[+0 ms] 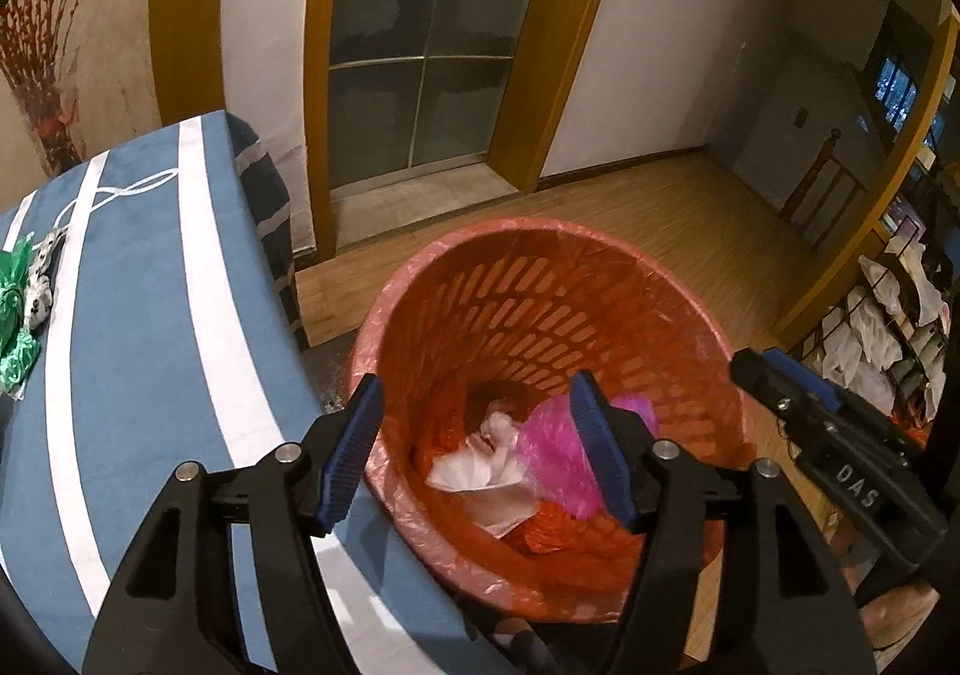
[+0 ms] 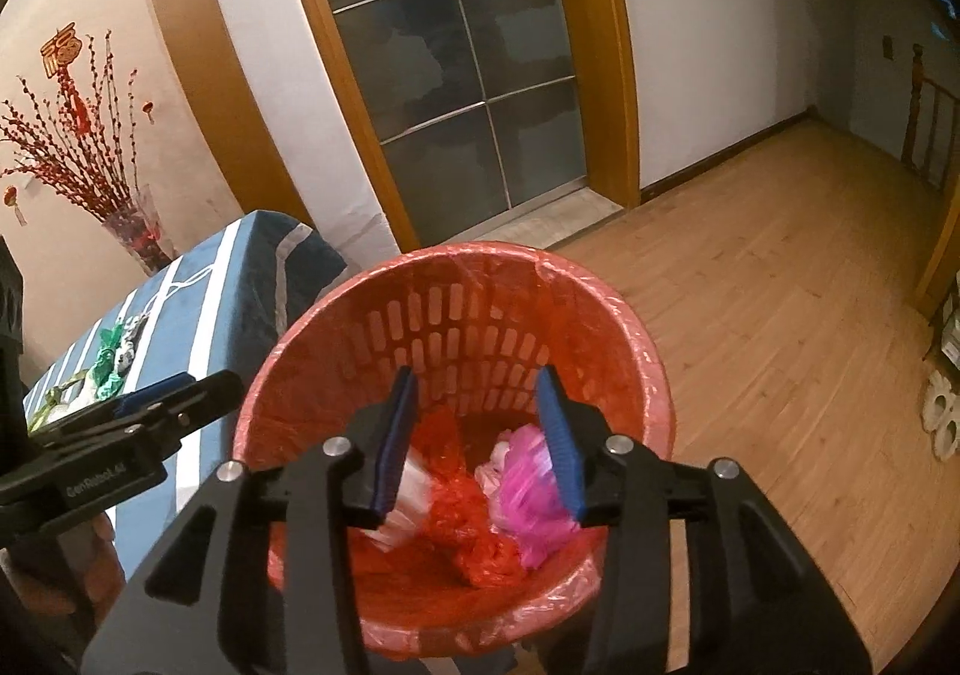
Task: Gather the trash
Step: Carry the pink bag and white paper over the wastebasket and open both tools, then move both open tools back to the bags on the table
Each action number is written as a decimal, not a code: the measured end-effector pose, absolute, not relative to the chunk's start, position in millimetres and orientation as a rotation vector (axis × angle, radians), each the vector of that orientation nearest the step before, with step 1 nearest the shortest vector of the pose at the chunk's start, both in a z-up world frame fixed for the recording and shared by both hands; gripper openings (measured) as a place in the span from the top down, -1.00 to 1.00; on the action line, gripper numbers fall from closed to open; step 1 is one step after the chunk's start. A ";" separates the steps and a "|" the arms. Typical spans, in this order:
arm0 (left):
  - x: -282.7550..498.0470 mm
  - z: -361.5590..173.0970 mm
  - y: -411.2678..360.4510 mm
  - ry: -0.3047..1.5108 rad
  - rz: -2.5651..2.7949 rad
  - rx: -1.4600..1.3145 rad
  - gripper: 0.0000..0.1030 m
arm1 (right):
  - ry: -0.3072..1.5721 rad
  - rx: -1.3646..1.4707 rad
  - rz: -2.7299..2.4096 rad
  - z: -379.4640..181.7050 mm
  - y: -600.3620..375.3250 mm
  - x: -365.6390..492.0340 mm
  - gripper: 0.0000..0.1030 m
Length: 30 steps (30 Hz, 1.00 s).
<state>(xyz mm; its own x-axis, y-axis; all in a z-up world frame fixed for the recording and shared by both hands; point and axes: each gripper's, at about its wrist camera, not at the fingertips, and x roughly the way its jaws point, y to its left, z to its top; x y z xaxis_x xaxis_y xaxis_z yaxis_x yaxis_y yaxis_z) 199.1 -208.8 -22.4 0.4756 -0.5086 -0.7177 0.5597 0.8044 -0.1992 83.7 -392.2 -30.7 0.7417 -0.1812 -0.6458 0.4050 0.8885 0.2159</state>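
Pink bag (image 1: 555,450) in bin (image 1: 540,279) partly hidden behind left tool (image 1: 477,453) finger pad; blurred in right wrist view. White bag (image 2: 408,489) half hidden behind right tool (image 2: 483,444) pad. Bin's near rim covered by tool bodies. Green scraps (image 1: 15,315) on tabletop (image 1: 138,285) cut by frame edge, kind unclear.

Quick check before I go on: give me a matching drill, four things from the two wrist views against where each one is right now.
Things:
1. pink bag
2. green wrappers
3. left claw
4. chair

Places:
A. on the blue striped table
B. open and empty above the red bin
C. inside the bin, beside a white bag
D. on the wooden floor by the far wall

Pairs: 1-C, 2-A, 3-B, 4-D
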 end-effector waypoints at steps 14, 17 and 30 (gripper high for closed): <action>194.6 -16.7 -162.0 0.814 -0.559 0.080 -0.30 | 0.659 0.300 -0.301 -20.6 -364.0 84.4 0.05; 194.0 -15.3 -142.1 0.803 -0.529 0.072 -0.30 | 0.659 0.285 -0.284 -15.1 -352.8 88.4 0.05; 192.1 -6.0 -10.3 0.730 -0.298 -0.060 -0.36 | 0.672 0.183 -0.099 2.2 -247.6 122.7 0.05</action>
